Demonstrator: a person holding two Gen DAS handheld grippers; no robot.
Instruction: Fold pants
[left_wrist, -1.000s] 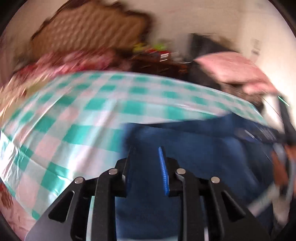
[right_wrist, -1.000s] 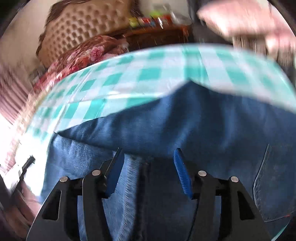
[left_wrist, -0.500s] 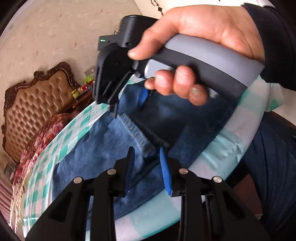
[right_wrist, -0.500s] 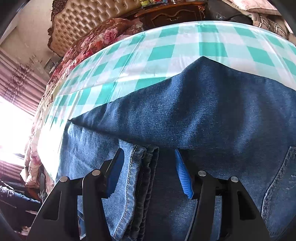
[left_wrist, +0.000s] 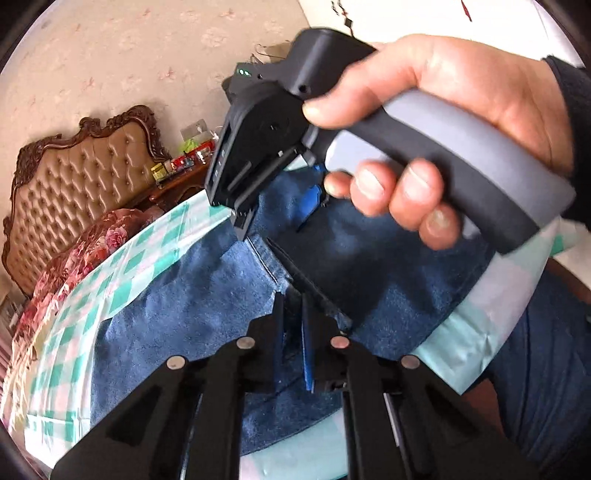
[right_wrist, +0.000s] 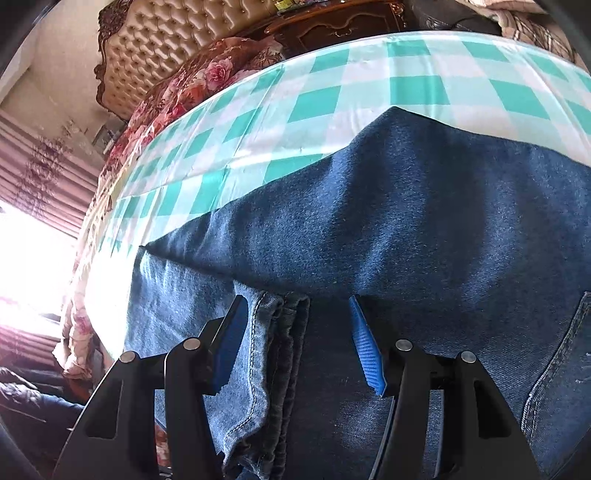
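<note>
The table (right_wrist: 417, 88) took up most of the room before me, draped in a teal-and-white checked cloth (left_wrist: 122, 273), and across its near side lay the jeans (right_wrist: 424, 221), dark blue denim folded over so that one long leg ran toward the window side. Behind the table stood a tufted tan headboard (left_wrist: 77, 184) in a carved dark frame, with a floral red bedspread (right_wrist: 207, 74) bunched at its foot and a dark wooden cabinet (right_wrist: 340, 22) carrying small bottles and boxes beside it. Striped curtains (right_wrist: 37, 173) hung at the bright window.

In the left wrist view, the person's right hand (left_wrist: 454, 122) and the black-and-grey handle of the right gripper (left_wrist: 321, 192) filled the upper half and hid a good part of the denim and the table's far side. The person's own dark trousers (left_wrist: 546, 350) showed past the table edge.

The left gripper (left_wrist: 292, 325) had its jaws drawn nearly together on the hem edge of the jeans, a fold of denim pinched between the blue pads (left_wrist: 306, 350). The right gripper (right_wrist: 295, 332) sat low over the cloth with its jaws spread wide, the stitched leg hems (right_wrist: 273, 354) lying between them, apparently ungripped. A back pocket (right_wrist: 554, 369) showed at the right edge.
</note>
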